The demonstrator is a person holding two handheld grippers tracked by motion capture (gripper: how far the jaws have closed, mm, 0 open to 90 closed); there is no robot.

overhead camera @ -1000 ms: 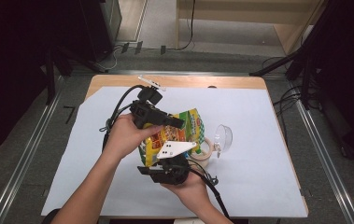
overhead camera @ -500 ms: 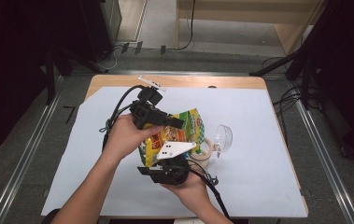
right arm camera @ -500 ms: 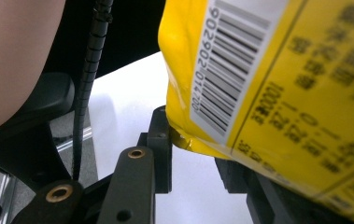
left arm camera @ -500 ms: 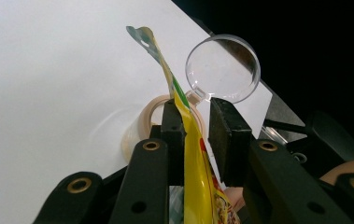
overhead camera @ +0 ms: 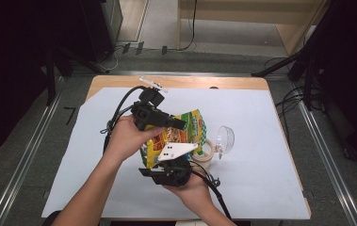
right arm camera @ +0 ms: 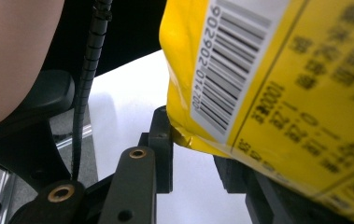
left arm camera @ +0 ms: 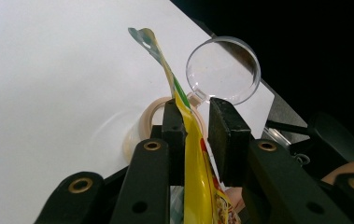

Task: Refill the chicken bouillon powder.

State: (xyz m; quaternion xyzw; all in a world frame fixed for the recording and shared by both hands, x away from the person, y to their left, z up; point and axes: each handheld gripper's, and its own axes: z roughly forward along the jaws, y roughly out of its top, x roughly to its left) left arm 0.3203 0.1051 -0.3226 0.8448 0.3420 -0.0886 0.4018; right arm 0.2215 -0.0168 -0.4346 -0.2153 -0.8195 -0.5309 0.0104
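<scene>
A yellow snack bag (overhead camera: 178, 136) is held up above the middle of the table (overhead camera: 261, 155), over its white cover, between the two grippers. The left gripper (overhead camera: 176, 123) reaches in from the far side and, in its own view, the bag's thin upper edge (left arm camera: 188, 140) runs upright between the two black jaws, lying against one pad while a small gap shows at the other, so whether the jaws truly pinch it cannot be told. The right gripper (overhead camera: 169, 165) comes up from below at the near side; in its view the bag's lower corner with the barcode (right arm camera: 230, 70) sits between the jaws, yet the pads' contact is hidden by the bag, so the grip there cannot be told either. Just behind the bag on the table lie a roll of tape (overhead camera: 206, 149) and, touching or just beside it, a clear round magnifying glass (overhead camera: 224, 139)
</scene>
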